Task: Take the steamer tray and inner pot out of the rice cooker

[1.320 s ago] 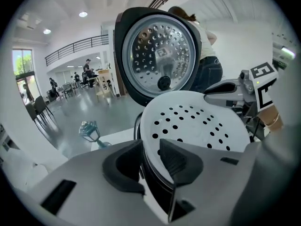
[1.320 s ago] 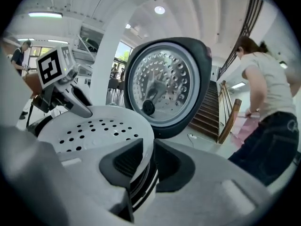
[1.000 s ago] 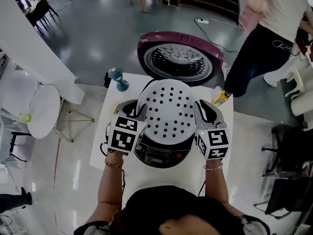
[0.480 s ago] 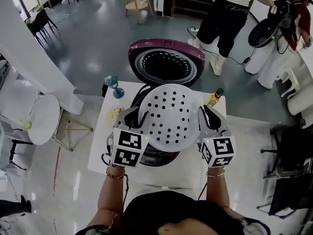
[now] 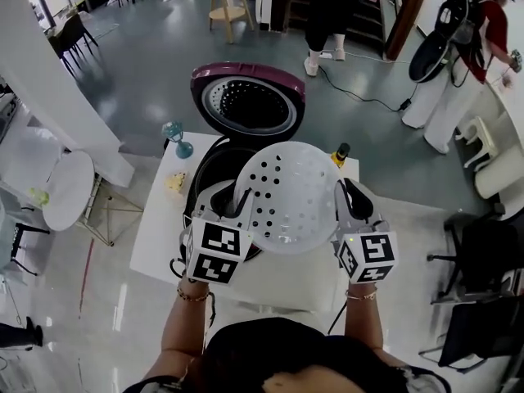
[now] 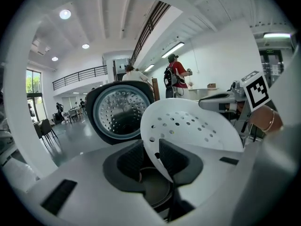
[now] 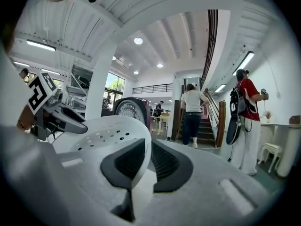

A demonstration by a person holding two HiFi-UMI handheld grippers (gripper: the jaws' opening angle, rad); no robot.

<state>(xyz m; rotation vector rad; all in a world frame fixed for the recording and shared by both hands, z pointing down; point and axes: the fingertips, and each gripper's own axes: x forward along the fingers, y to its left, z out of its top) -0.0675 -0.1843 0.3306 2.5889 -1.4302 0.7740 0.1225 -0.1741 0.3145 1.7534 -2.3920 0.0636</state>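
Pinching perforated steamer tray (glossy white): left tongs, right tongs.

over cooker: steamer tray covers the right of the rice cooker mouth, left part open | behind: raised lid blocks | left tabletop: bare strip; teal glass at back corner | right rear: bottle
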